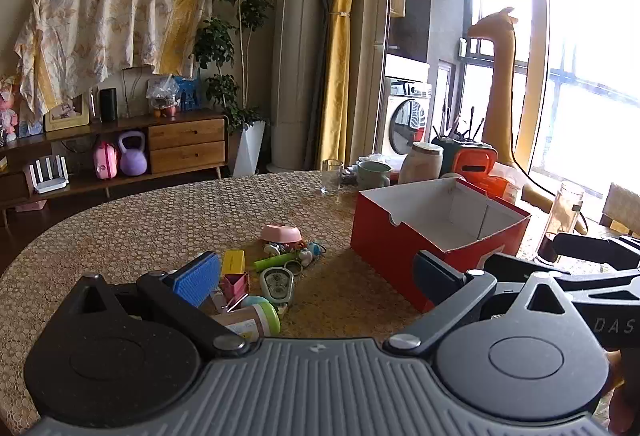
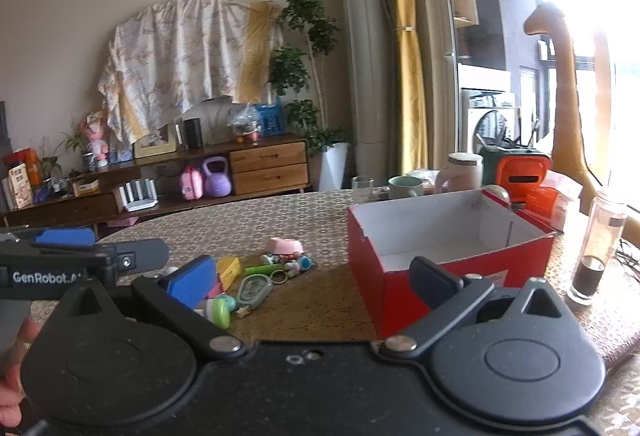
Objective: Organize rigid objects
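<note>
Both grippers, left gripper (image 1: 316, 276) and right gripper (image 2: 312, 278), spread their ribbed blue-padded fingers (image 1: 198, 278) wide, empty. At right, a glossy red cardboard box (image 2: 400, 276); "GenRobot.AI" lettering at left.

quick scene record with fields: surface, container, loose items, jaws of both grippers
surface: table with a patterned cloth
container: red box, white inside, open top, nothing visible in it
loose items: pile of small toys left of the box, including a pink dish and a yellow block
left gripper: jaws open, holding nothing
right gripper: jaws open, holding nothing
</note>
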`<state>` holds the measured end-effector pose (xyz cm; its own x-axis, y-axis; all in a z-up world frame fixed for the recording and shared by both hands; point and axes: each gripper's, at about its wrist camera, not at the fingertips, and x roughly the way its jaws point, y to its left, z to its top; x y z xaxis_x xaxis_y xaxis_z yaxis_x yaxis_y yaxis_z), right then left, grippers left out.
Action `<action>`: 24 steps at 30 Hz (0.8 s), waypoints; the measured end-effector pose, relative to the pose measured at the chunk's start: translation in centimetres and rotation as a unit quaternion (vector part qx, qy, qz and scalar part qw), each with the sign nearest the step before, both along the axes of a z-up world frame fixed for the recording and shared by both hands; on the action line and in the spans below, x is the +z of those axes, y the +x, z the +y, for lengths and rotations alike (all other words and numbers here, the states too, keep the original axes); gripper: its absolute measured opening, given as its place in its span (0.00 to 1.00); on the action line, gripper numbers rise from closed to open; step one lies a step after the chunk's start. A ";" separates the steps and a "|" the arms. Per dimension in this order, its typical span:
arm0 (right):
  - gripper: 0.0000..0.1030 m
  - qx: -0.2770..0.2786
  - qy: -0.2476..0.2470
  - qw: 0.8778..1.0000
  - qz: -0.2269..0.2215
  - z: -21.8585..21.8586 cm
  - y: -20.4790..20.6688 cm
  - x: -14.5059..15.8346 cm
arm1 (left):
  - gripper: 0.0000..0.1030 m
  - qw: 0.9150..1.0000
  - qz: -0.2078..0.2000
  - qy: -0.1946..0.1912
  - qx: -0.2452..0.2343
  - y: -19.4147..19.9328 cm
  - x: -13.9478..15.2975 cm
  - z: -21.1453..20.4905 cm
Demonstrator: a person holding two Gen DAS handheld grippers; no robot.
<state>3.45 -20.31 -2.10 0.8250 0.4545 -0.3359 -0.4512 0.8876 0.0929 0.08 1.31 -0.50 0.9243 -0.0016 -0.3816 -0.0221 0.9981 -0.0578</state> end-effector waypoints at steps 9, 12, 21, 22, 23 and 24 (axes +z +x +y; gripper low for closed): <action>1.00 0.045 -0.024 0.999 -0.002 1.6 1.0 0.0 | 1.00 1.000 0.004 -0.002 0.021 1.0 -0.4 1.4; 1.00 0.062 -0.034 0.997 0.015 2.1 2.1 -0.5 | 1.00 1.000 0.007 -0.008 0.028 1.5 -0.7 2.5; 1.00 0.145 -0.091 0.985 0.034 5.7 4.1 -2.6 | 1.00 0.996 0.044 0.015 0.081 4.0 -3.7 7.2; 1.00 0.156 -0.098 0.982 0.036 6.2 4.3 -2.8 | 1.00 0.995 0.048 0.012 0.087 4.3 -4.0 7.7; 1.00 0.165 -0.105 0.980 0.036 6.8 4.6 -3.1 | 1.00 0.994 0.053 0.008 0.091 4.6 -4.2 8.3; 1.00 0.172 -0.112 0.978 0.037 7.3 4.7 -3.4 | 1.00 0.994 0.058 0.002 0.096 5.0 -4.5 9.0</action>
